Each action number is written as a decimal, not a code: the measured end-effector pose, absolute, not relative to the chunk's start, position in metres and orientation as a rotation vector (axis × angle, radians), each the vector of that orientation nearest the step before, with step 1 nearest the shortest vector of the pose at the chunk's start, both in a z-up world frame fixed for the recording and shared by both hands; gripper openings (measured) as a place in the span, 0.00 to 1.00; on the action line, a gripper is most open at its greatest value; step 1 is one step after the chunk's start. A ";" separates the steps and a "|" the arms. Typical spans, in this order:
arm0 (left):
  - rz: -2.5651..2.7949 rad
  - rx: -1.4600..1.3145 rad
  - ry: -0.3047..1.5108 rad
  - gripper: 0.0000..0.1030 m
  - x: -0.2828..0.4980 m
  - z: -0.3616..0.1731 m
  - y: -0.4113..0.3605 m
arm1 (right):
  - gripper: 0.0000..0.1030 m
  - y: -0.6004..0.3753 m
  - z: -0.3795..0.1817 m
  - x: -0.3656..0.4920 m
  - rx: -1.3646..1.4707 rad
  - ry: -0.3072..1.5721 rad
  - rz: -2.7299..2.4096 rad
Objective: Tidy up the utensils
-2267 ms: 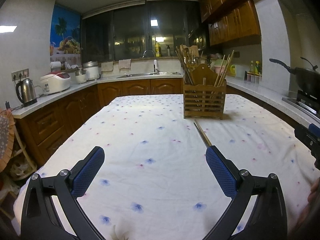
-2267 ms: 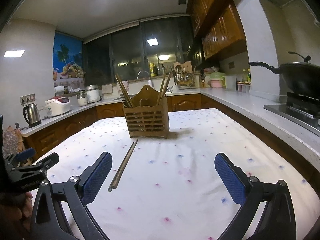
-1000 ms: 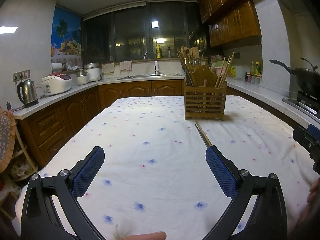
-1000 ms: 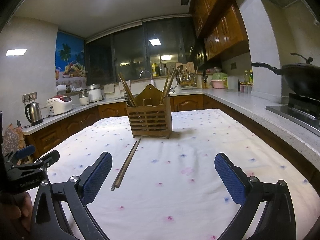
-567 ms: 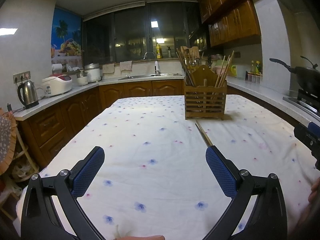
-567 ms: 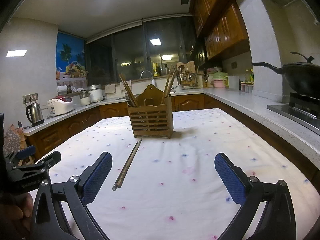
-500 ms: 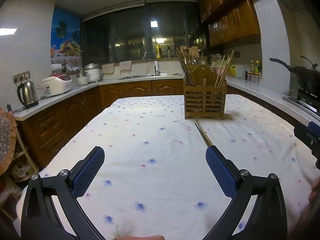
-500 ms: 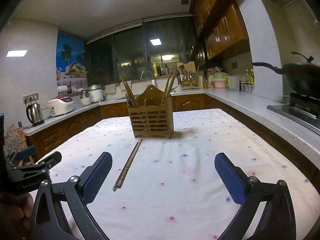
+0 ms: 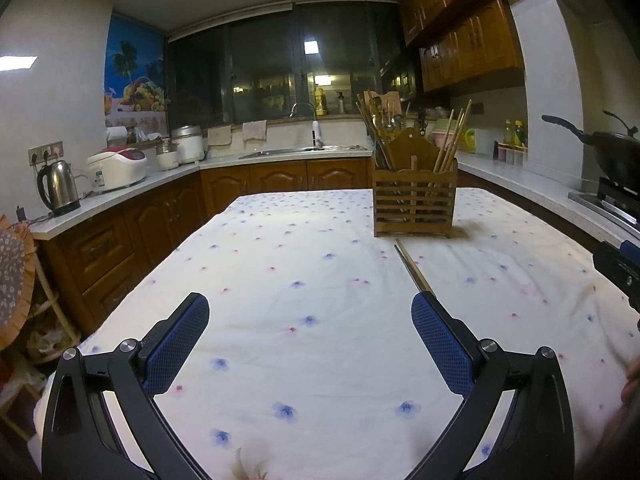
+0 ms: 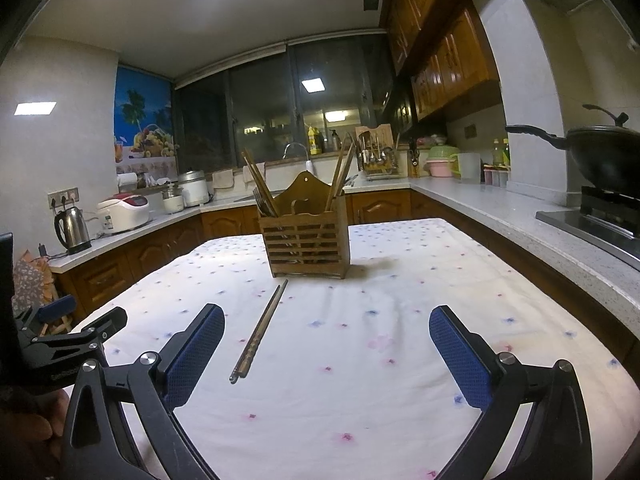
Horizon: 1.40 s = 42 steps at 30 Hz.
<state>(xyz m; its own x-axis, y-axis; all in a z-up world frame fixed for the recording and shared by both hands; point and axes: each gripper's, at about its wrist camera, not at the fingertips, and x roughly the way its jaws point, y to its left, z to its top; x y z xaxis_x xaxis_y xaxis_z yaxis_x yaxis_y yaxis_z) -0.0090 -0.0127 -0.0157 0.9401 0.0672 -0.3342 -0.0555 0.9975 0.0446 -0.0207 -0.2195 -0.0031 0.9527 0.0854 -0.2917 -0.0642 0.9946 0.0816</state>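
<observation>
Low in the frame, the left gripper (image 9: pixel 310 332) hovers wide open and empty over the floral-clothed worktop (image 9: pixel 280 264), a pair of chopsticks (image 10: pixel 259 334) lies left of centre before the wooden utensil holder (image 10: pixel 307 242), and the right gripper (image 10: pixel 326 346) gapes empty too.

Each gripper (image 9: pixel 308 320) (image 10: pixel 326 330) has black angular arms with silver screws, and its fingers (image 9: pixel 176 344) carry blue mesh-textured pads (image 10: pixel 460 364).
</observation>
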 end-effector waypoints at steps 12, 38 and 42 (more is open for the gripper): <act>0.057 0.033 0.347 1.00 -0.008 -0.018 -0.012 | 1.00 -0.214 -0.003 -0.017 0.071 0.304 0.078; 0.049 0.037 0.348 1.00 -0.008 -0.019 -0.015 | 1.00 -0.214 -0.003 -0.017 0.074 0.303 0.078; 0.046 0.038 0.350 1.00 -0.008 -0.019 -0.016 | 1.00 -0.213 -0.003 -0.016 0.075 0.303 0.078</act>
<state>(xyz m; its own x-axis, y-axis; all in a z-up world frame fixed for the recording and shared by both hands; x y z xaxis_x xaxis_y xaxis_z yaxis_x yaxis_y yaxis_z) -0.0078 -0.0160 -0.0191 0.9383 0.0512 -0.3421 -0.0382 0.9983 0.0446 -0.0164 -0.2126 -0.0026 0.9514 0.0884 -0.2948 -0.0658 0.9941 0.0857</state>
